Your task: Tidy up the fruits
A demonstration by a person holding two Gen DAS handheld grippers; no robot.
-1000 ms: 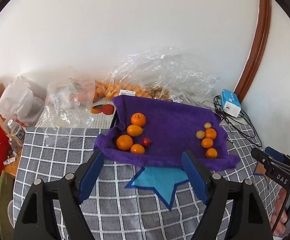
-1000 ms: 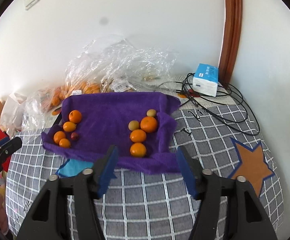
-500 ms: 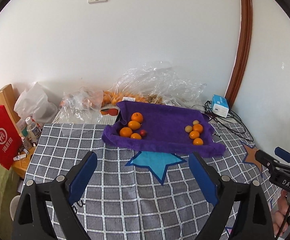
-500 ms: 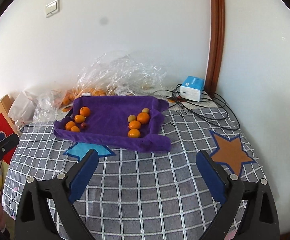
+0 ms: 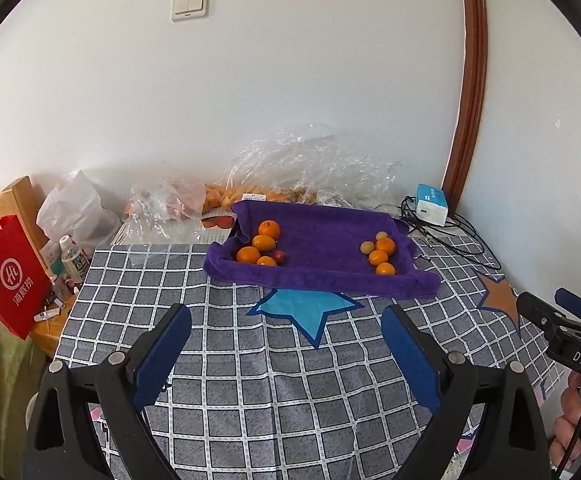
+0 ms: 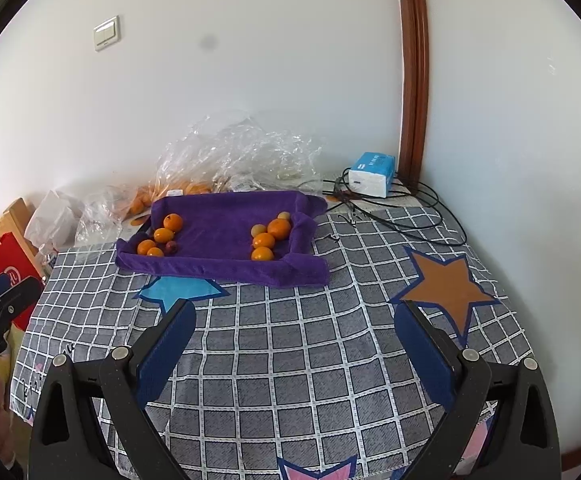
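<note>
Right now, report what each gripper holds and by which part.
Nothing is held. The left gripper is opening over bare tablecloth; the right gripper stands open and empty. The fruits lie untouched on the purple towel.

Tablecloth [image 6: 290, 344]: grey, showing white grid lines; blue star [image 5: 306, 312] and brown star [image 6: 446, 284] both wearing dark-blue outlines.
Towel [image 6: 218, 232]: showing solid purple.
Fruits [image 5: 260, 246]: glowing orange; one small dark-red piece; two pale yellowish, possibly green, too small for telling.
Gripper pads [image 6: 166, 352]: showing blue on black frames.
Paper bag [image 5: 8, 276]: showing red, white logo.
Box [image 6: 370, 168]: showing blue and white.
</note>
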